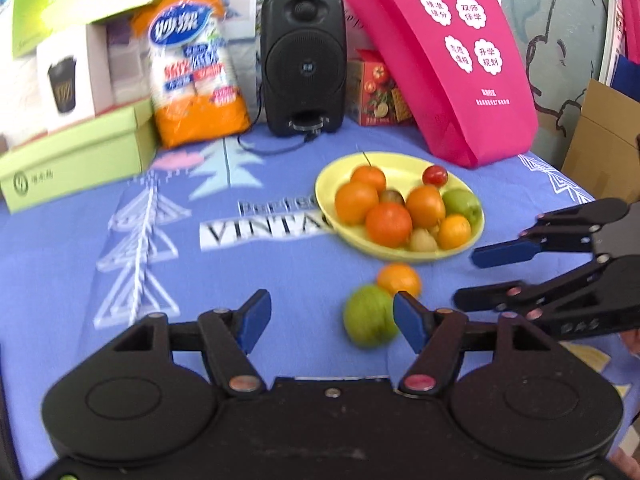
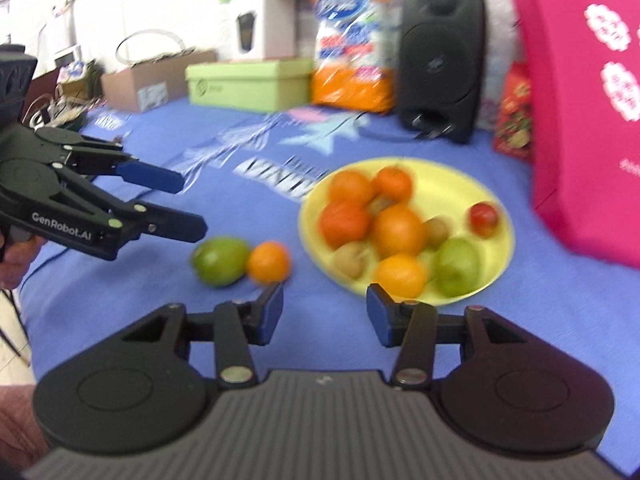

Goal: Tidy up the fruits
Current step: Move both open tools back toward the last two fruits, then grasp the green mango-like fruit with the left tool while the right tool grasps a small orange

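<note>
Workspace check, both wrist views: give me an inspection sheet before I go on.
Surface: blue printed cloth covers the table.
Job's things: yellow plate piled with oranges, a green fruit, a small red one and brownish ones; a green fruit and an orange lie side by side on the cloth, off the plate.
Clutter: green box, orange-and-white packet, pink bag, small red carton along the back.
Grippers: left tool open, empty; right tool open, empty.
Cables: speaker cord trails on the cloth.
Surroundings: cardboard boxes past the table edges.
</note>
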Tool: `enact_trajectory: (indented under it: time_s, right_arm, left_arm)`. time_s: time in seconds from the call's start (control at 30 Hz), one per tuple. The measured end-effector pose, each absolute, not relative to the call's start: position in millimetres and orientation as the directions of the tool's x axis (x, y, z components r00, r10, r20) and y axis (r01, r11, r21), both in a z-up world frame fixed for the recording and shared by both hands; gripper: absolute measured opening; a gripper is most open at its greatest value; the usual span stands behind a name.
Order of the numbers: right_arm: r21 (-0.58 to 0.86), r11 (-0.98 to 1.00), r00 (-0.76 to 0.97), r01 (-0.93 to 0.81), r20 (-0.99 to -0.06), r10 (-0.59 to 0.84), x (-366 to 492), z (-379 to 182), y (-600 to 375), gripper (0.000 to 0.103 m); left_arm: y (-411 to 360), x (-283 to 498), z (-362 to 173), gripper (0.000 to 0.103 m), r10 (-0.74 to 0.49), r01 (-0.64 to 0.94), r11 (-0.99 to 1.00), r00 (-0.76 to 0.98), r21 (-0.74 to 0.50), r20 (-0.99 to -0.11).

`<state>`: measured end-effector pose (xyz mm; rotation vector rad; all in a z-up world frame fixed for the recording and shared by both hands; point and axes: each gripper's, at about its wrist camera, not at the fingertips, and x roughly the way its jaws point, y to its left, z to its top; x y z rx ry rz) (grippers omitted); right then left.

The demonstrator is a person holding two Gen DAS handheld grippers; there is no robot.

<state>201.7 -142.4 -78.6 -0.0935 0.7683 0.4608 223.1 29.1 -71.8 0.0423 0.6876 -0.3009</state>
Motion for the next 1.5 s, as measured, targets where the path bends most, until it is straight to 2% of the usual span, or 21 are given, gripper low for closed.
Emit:
enact_trajectory:
  time_s: [0.33, 0.77, 0.87, 0.93, 1.0, 1.03, 1.5]
  right_arm:
    - [0.057, 0.898, 0.612, -0.437, -0.713, 0.343, 189.2, -93.8, -118.9, 0.048]
    - [0.064, 0.902, 0.616, -0.426, -0.710, 0.341, 195.0, -99.4, -120.2, 0.054]
    - [0.073, 0.902, 0.615, -0.426, -0.708, 0.347, 199.6, -100.8, -121.4, 0.054]
    - [0.080, 0.903, 0.614, -0.422, -0.708, 0.350, 202.7, -101.3, -122.3, 0.054]
    - [0.084, 0.902, 0.612, -0.423, -0.708, 0.353, 205.8, -101.6, -122.2, 0.055]
    - [0.080, 0.902, 0.612, -0.425, -0.709, 0.351, 206.3, -102.0, -120.9, 0.056]
    - [0.057, 0.871, 0.591, -0.488, -0.713, 0.378, 228.8, -104.9, -85.2, 0.057]
  left_arm:
    - [22.1, 207.5, -106.7, 0.068, -0.253, 0.283, 0.957, 0.700, -0.065, -0.667]
    - [17.6, 218.0, -109.4, 0.068, -0.247, 0.275, 0.959, 0.712, -0.062, -0.657]
    - [16.7, 223.0, -108.7, 0.063, -0.254, 0.280, 0.958, 0.716, -0.066, -0.651]
    - [16.4, 227.0, -107.6, 0.054, -0.278, 0.294, 0.952, 0.714, -0.086, -0.643]
    - [14.5, 230.3, -106.9, 0.039, -0.295, 0.308, 0.947, 0.711, -0.094, -0.639]
    - [13.1, 231.4, -106.8, 0.037, -0.295, 0.312, 0.946, 0.710, -0.091, -0.639]
    - [50.5, 228.2, -106.3, 0.037, -0.202, 0.209, 0.976, 0.732, -0.068, -0.650]
